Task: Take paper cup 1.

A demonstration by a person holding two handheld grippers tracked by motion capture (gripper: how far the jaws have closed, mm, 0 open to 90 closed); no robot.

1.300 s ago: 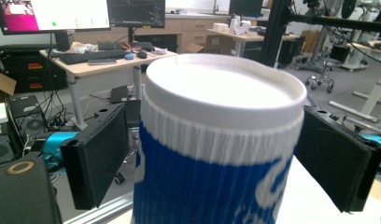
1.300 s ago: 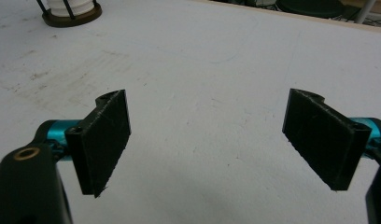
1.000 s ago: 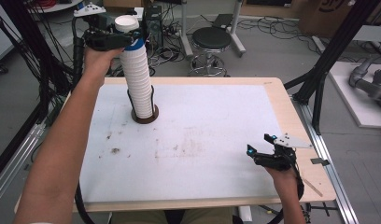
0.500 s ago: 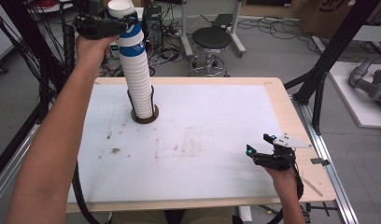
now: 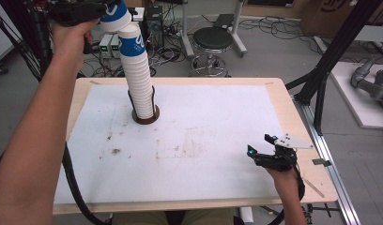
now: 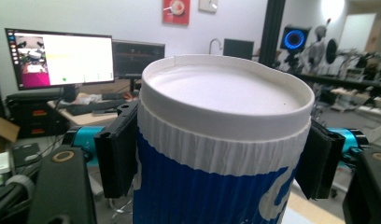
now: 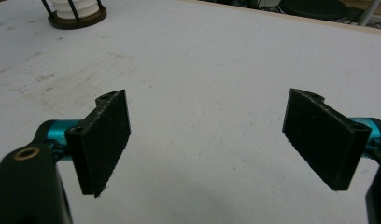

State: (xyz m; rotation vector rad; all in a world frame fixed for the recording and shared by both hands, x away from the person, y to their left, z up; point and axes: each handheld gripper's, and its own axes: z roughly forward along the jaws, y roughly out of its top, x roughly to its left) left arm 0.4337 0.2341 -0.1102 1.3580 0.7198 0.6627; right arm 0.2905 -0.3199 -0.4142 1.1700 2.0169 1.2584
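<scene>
High view, left hand-held gripper [image 5: 105, 10]: clamped on 1 blue-and-white paper cup [image 5: 115, 16], tilted above the cup stack [image 5: 137, 70].
Stack: upright in a dark holder [image 5: 146, 117] on the surface [image 5: 203, 140].
Right hand-held gripper [image 5: 261, 149]: jaws apart, low over the surface.

This was a robotics lab or workshop. Black metal framing [image 5: 337, 47] stood around the table [image 5: 283, 108], cables [image 5: 173, 33] sprawled over the concrete floor beside a stool [image 5: 213, 40], and a grey robot arm [image 5: 370, 84] lay nearby. Behind, a desk held lit monitors [image 6: 62, 58].
</scene>
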